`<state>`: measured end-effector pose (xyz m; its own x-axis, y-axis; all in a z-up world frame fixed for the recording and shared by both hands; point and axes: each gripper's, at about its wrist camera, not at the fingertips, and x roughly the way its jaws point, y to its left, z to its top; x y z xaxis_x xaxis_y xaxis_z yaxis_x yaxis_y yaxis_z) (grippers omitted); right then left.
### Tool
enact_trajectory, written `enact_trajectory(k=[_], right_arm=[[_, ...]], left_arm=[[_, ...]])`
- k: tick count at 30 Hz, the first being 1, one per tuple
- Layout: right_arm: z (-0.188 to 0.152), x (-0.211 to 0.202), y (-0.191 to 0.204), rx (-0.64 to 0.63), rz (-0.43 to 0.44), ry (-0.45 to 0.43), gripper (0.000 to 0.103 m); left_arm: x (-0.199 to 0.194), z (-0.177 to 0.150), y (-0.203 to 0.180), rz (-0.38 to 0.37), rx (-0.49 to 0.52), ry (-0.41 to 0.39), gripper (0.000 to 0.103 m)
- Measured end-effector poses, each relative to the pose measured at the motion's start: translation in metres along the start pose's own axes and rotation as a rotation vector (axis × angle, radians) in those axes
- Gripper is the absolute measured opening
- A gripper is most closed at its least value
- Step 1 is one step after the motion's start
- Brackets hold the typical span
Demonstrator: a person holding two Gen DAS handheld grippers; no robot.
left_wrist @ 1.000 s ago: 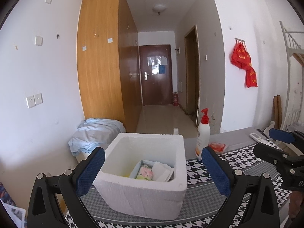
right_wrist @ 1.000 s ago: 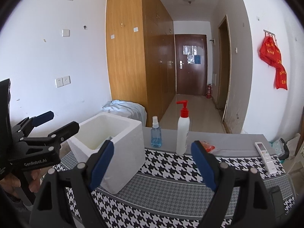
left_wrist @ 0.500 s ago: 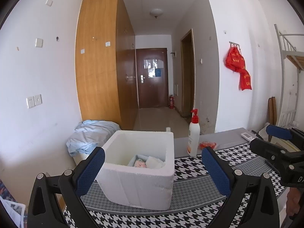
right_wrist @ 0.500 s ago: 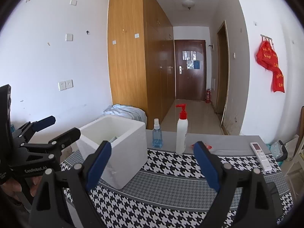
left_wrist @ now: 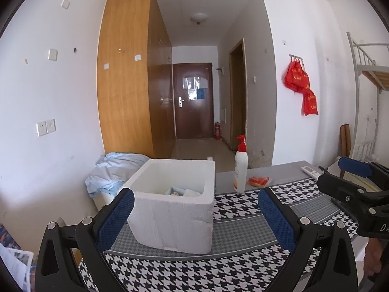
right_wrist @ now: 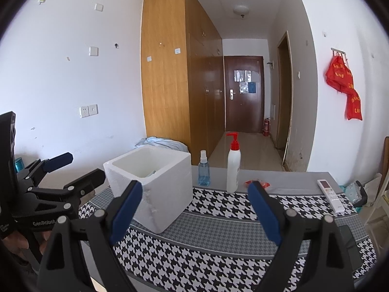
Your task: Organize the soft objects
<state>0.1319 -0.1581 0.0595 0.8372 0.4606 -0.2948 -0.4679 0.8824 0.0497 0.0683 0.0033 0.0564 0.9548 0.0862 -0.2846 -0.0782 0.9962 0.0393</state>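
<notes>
Soft objects: low inside the white foam box, only their tops showing
Left claw: released, holding nothing, box between its spread fingers
Right claw: released, holding nothing, above the houndstooth bench
Beyond box: spray bottle, pump bottle, red packet
Bench's right edge: remote

houndstooth table carries foam box, pump bottle, spray bottle, remote (far right).
</notes>
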Motion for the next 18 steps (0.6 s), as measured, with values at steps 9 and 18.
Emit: enact_trajectory(k=[9,18], right_arm=[[-0.008,-0.009,-0.004,0.011,0.001,-0.036,0.093],[-0.020,-0.011,-0.003,0.004,0.004,-0.047,0.094]], left_arm=[[-0.011,-0.006,-0.003,0.011,-0.018,-0.036,0.102],[-0.020,-0.019,0.001,0.039,-0.036,-0.059,0.102]])
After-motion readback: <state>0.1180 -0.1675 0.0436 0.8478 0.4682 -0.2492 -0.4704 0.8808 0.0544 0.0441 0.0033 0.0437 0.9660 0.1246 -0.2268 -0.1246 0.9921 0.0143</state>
